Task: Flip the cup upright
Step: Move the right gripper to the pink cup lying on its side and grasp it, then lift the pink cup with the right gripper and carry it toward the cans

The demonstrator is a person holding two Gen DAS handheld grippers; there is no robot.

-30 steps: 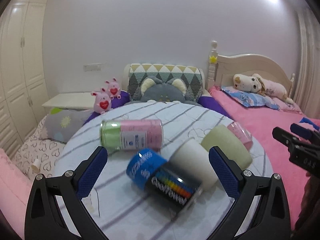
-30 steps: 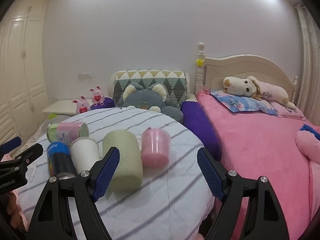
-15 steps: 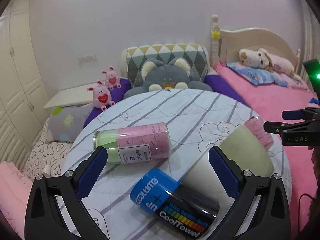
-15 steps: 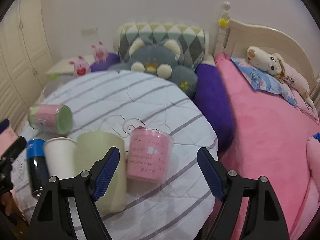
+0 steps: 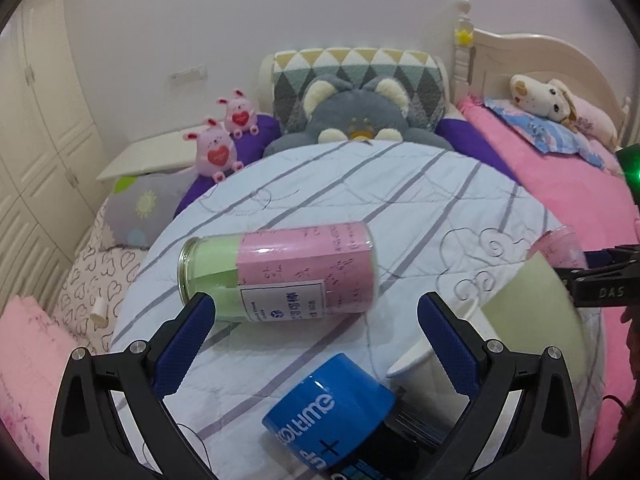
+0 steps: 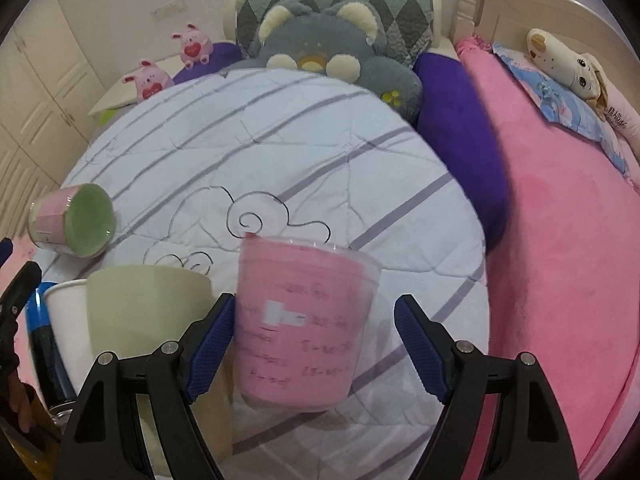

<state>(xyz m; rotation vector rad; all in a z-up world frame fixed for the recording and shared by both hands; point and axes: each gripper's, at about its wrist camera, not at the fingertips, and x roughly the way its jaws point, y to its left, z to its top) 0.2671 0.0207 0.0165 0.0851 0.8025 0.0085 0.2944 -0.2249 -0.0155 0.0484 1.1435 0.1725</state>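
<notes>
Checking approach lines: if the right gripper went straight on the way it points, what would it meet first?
Most likely the pink cup, which sits between the open jaws of the right gripper, nearer the left finger; depth is unclear.

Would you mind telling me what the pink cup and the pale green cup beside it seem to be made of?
Pink cup: likely thin clear plastic over a pink filling or liner; its rim looks see-through and glossy.
Pale green cup: opaque and matte, with no glare; plastic or ceramic, I cannot tell which.

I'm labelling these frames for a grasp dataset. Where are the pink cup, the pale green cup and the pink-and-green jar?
pink cup [image 6: 304, 320], right wrist view, on its printed side wall.
pale green cup [image 6: 148, 312], right wrist view, on its side wall.
pink-and-green jar [image 5: 304, 264], left wrist view, on its pink label.
</notes>
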